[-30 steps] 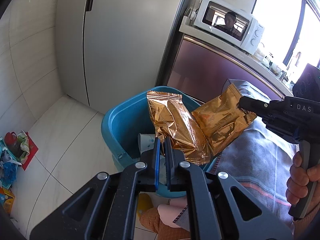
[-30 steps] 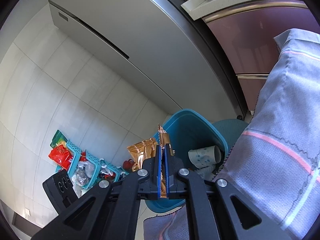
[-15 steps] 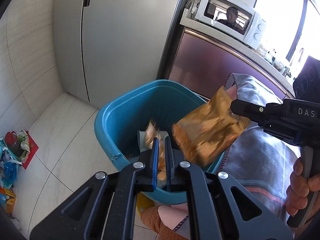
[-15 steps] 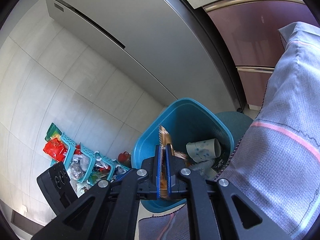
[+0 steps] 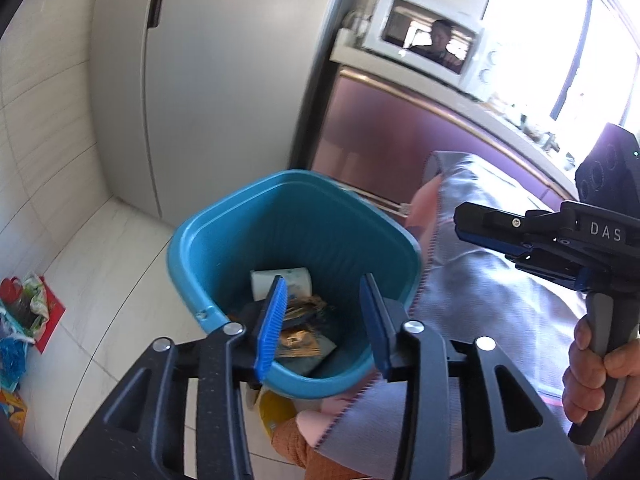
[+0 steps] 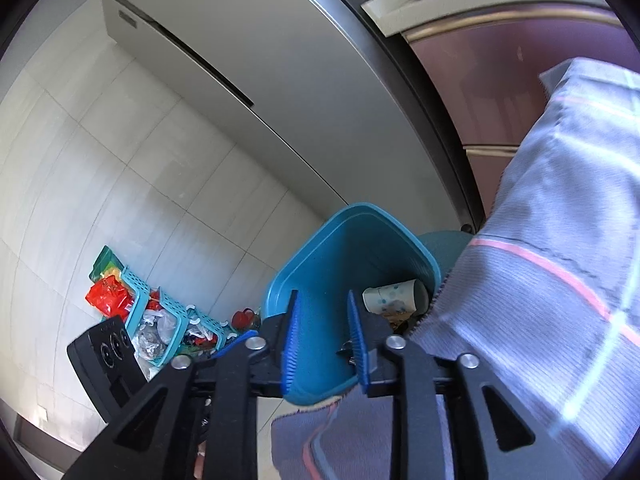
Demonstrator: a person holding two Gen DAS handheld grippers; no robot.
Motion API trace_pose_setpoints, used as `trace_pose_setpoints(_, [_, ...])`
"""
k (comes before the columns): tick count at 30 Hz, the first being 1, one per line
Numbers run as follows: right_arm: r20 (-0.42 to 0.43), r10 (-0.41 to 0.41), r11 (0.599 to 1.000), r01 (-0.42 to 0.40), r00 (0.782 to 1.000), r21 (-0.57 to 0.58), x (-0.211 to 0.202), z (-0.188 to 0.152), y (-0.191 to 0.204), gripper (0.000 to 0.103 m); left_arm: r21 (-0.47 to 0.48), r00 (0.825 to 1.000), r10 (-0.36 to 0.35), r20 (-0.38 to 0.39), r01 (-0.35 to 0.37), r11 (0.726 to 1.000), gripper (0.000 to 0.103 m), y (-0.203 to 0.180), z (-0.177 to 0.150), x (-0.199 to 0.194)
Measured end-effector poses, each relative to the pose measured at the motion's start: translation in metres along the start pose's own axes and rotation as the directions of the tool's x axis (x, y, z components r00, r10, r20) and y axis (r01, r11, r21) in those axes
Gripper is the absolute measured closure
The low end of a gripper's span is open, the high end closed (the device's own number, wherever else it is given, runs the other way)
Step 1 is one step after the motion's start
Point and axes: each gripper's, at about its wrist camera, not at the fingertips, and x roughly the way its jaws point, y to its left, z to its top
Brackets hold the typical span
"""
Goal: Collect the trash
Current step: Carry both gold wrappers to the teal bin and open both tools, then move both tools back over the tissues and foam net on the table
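A blue plastic bin (image 5: 224, 240) (image 6: 320, 248) stands on the floor below both grippers. Inside it lie gold snack wrappers (image 5: 298, 326) and a white paper cup with blue dots (image 5: 280, 280) (image 6: 390, 300). My left gripper (image 5: 326, 292) hangs over the bin's near rim, its jaws opening with nothing between the blue pads. My right gripper (image 6: 320, 312) is over the bin too, jaws opening and empty; in the left wrist view the right gripper (image 5: 464, 220) reaches in from the right, held by a hand (image 5: 596, 360).
A grey striped cloth (image 5: 480, 280) (image 6: 560, 300) covers a surface right of the bin. A steel fridge (image 5: 220, 80) and a maroon cabinet (image 5: 380, 148) with a microwave (image 5: 424, 40) stand behind. Teal baskets with litter (image 6: 160, 320) sit on the tiled floor at left.
Both grippers were shut on gold wrappers above the bin. Their jaws have parted and both wrappers have dropped into the bin.
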Motion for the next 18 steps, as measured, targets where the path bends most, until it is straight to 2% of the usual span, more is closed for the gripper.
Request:
trace_pose_setpoints(6, [0.076,-0.059,0.995,0.065,0.995,-0.081,-0.055,-0.013,0.002,0.065,0.087,0.994,-0.108,0.013,0.107,0.990,0.051,-0.041,0.000,-0.014])
trace_pose_setpoints(10, [0.152,-0.114,0.987,0.130,0.982,-0.098,-0.103,-0.027,-0.006,0.060,0.160,0.982,-0.189,-0.017,0.190,0.969,0.050,-0.077,-0.004,-0.013])
trace_pose_setpoints(15, [0.239,-0.208,0.973,0.226,0.948,-0.049,-0.161,-0.051,-0.029,0.060,0.241,0.957,-0.281,-0.072,0.290,0.926,0.049,-0.132,-0.011,-0.007])
trace_pose_setpoints(18, [0.284,-0.277,0.957,0.289,0.918,-0.001,-0.194,-0.066,-0.045,0.060,0.292,0.942,-0.319,-0.104,0.336,0.895,0.049,-0.166,-0.017,-0.004])
